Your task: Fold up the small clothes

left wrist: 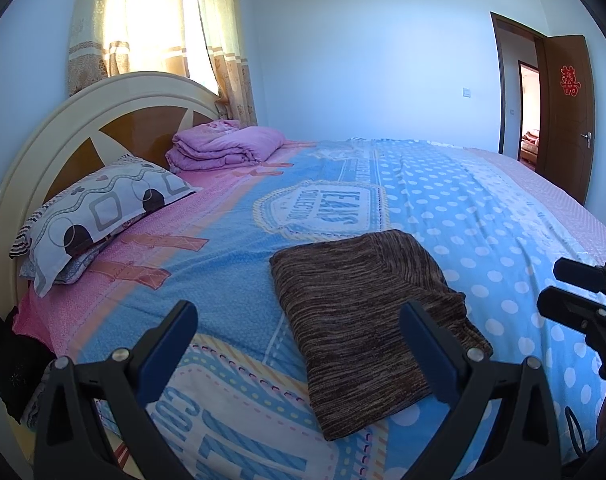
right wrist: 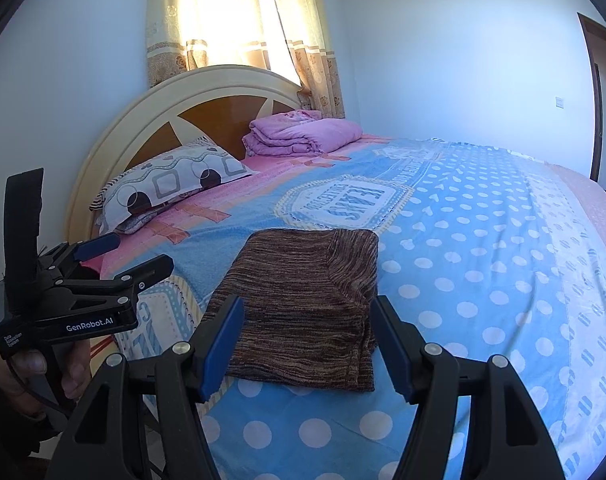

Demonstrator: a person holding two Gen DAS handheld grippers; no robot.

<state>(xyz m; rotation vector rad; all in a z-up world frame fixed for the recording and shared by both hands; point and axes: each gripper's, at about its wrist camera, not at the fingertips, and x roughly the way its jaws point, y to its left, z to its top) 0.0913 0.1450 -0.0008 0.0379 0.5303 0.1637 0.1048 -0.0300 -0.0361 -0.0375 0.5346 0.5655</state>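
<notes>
Bed (left wrist: 483, 208): covered by a blue polka-dot spread with pink border and a lettered badge print; fills most of both views.
Headboard (left wrist: 63, 128): cream arch with brown wood panels, at the far left end.
Curtain (right wrist: 239, 20): yellow patterned, sunlit, behind the headboard.
Door (left wrist: 567, 116): brown, standing open at far right, red paper cutout on it.
Pink quilt (left wrist: 223, 144): folded, against the headboard.
Pillow (left wrist: 103, 212): white with grey and dark shapes, beside the quilt.
Brown knit garment (left wrist: 363, 320): folded into 1 flat rectangle on the spread; long axis runs from the near bed edge toward the badge print, folded rounded end pointing away.
Left gripper (left wrist: 299, 344): jaws spread wide, holding nothing, raised above the spread; the garment lies between and ahead of its 2 blue-padded fingers, toward the right one.
Right gripper (right wrist: 307, 340): jaws wide apart, holding nothing; the garment lies centred between its fingers, near end just ahead of the tips. Contact cannot be told.
</notes>
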